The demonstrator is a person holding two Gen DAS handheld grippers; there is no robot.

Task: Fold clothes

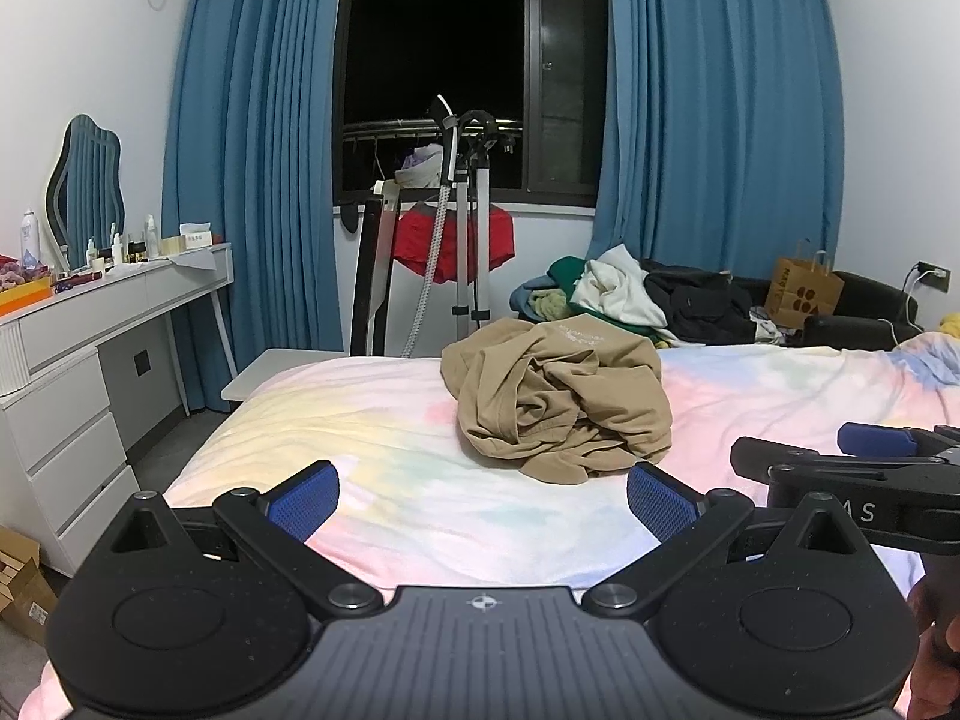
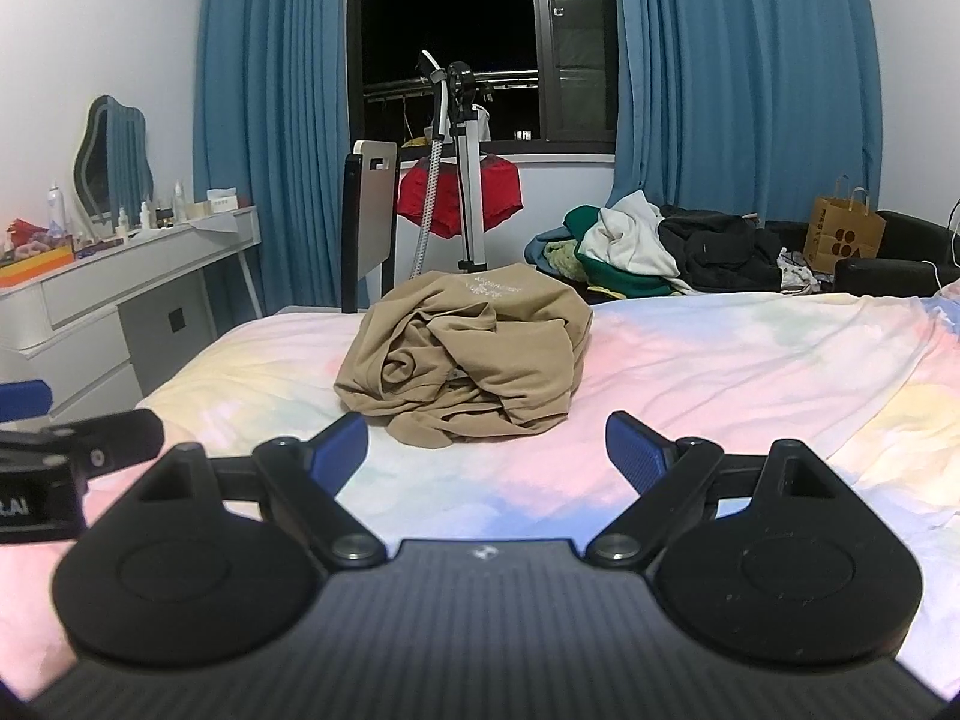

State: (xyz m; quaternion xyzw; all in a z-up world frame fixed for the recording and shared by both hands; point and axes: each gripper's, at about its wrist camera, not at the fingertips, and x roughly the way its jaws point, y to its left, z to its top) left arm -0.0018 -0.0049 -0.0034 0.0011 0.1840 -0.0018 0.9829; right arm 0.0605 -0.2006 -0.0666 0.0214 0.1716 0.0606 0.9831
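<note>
The tan shirt (image 2: 465,354) at twelve o'clock is showing as soft matt cloth, heavily creased. The bedsheet (image 2: 720,360) is looking like smooth pastel fabric. The left gripper (image 1: 483,501) and right gripper (image 2: 486,450) are showing matt black plastic with textured blue pads (image 1: 663,501). At two o'clock, the bag (image 2: 843,234) is looking like brown paper.

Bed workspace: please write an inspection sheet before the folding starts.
Surface: bed with pastel tie-dye sheet, mostly bare.
Job's things: crumpled tan cotton garment, unfolded, in a heap at mid-bed.
Clutter: pile of mixed clothes beyond the bed; brown paper bag.
Grippers: left gripper and right gripper open, empty, short of the garment.
Cables: white cable from a wall socket.
Surroundings: blue curtains, dark window, white dressing table, red garment on a stand.
</note>
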